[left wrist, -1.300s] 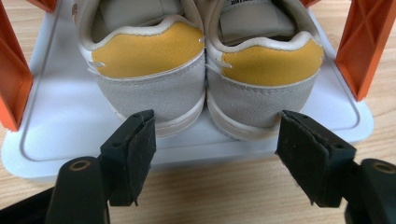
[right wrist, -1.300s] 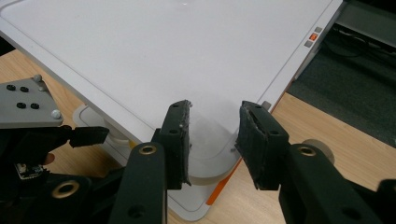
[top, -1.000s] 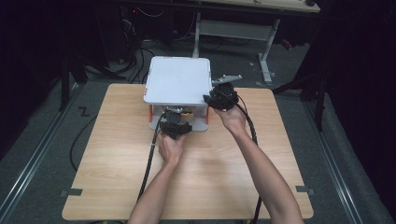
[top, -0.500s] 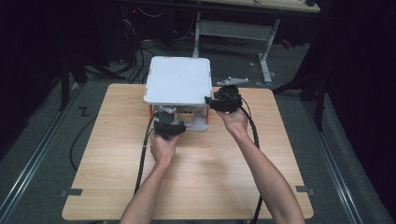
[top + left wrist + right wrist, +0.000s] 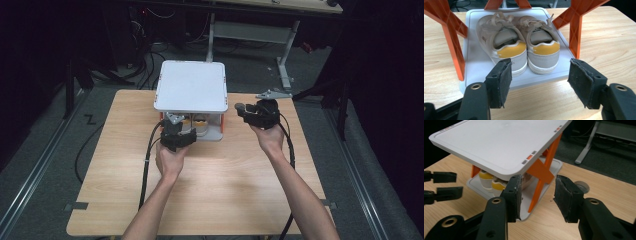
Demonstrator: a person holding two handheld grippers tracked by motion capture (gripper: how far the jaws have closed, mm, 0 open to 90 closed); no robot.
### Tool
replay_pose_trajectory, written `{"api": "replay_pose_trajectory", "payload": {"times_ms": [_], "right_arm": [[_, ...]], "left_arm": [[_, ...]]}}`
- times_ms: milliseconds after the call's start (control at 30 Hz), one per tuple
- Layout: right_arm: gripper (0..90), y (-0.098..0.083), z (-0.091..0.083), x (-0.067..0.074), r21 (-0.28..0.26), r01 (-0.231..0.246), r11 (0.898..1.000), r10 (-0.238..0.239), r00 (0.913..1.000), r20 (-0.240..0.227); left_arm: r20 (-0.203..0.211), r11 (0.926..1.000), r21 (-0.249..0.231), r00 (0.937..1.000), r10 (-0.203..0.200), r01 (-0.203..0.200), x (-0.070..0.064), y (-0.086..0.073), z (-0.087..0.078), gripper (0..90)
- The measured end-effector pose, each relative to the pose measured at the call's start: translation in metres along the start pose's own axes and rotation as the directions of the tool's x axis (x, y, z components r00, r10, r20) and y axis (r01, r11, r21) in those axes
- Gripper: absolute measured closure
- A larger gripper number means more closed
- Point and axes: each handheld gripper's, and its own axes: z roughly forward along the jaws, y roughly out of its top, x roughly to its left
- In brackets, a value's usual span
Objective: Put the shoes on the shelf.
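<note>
A two-tier rack stands at the table's far middle, with a white top shelf (image 5: 190, 85) on orange legs (image 5: 454, 42). On its lower white shelf (image 5: 474, 62) sits a pair of beige sneakers (image 5: 519, 45) with yellow heel patches, heels toward me. My left gripper (image 5: 540, 72) hovers just in front of the heels; its jaws have just been closing a little, with nothing between the pads. In the high view my left gripper (image 5: 180, 127) is at the rack's front. My right gripper (image 5: 242, 109) floats by the rack's right corner (image 5: 524, 170); its jaws have just been closing slightly and hold nothing.
The wooden table (image 5: 225, 190) stretches bare toward me. A round grommet (image 5: 582, 186) sits in it near the right gripper. Cables (image 5: 147, 160) trail back from both grippers. Behind the table are a desk frame (image 5: 285, 60) and floor cables (image 5: 145, 65).
My right gripper has pulled to the right, away from the rack's side. My left gripper has shifted slightly left at the rack's front.
</note>
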Motion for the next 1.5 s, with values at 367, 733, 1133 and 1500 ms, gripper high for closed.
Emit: {"api": "replay_pose_trajectory", "payload": {"times_ms": [367, 733, 1133, 1500], "right_arm": [[54.9, -0.027, -0.031, -0.016, -0.032, -0.045, 0.998, 0.044, 0.9989, -0.015], [52.8, -0.052, -0.063, -0.031, -0.071, -0.086, 0.994, 0.086, 0.9963, -0.01], [50.3, -0.088, -0.087, -0.038, -0.08, -0.11, 0.991, 0.111, 0.9938, 0.005], [45.0, -0.134, -0.094, -0.043, -0.048, -0.135, 0.99, 0.138, 0.9892, 0.05]], "left_arm": [[0.063, 0.9988, -0.022, 0.9971, -0.043, 0.045, 0.018, -0.005, -0.023, 31.6], [0.087, 0.9987, -0.031, 0.9955, -0.037, 0.04, 0.029, -0.016, -0.041, 31.2], [0.087, 0.9993, -0.036, 0.9962, -0.001, 0.004, 0.035, -0.033, -0.057, 29.7], [0.104, 0.9989, -0.046, 0.9946, -0.001, 0.006, 0.046, -0.055, -0.069, 27.0]]}}
